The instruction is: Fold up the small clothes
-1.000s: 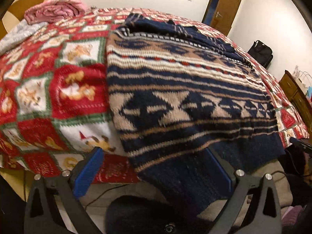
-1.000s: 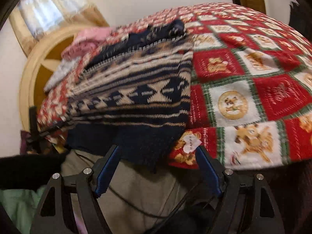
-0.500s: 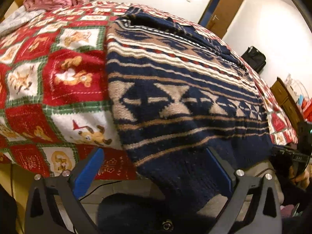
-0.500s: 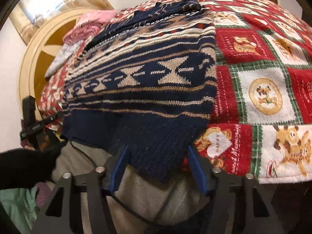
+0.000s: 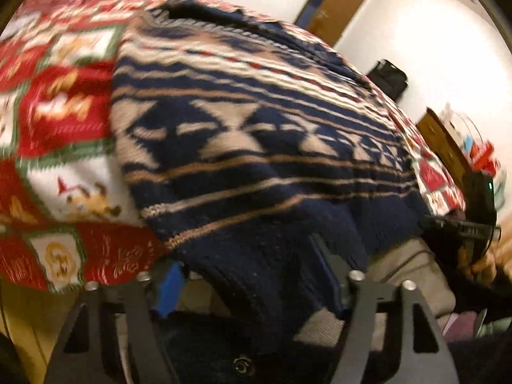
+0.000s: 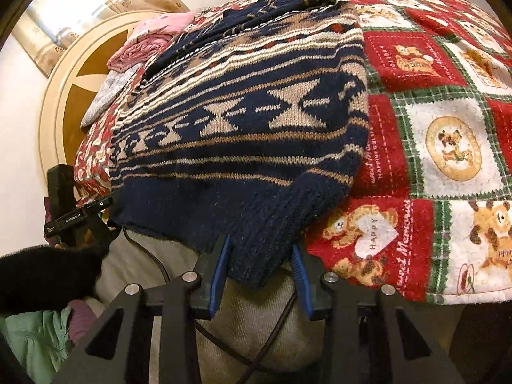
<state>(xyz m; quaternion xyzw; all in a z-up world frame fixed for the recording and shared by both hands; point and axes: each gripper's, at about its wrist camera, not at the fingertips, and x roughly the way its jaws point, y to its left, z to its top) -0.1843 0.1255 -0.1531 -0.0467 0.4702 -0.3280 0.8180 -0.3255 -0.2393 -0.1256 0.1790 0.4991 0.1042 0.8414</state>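
Both tongs straddle the near hem of the navy patterned sweater [image 6: 243, 134], which hangs off the bed's near edge over the red teddy-bear blanket [image 6: 448, 147]. Right gripper [image 6: 260, 275] is narrowing, its blue pads just beside the hem's corner. Left gripper [image 5: 252, 284] is half-wide and closing round the dark hem, blurred
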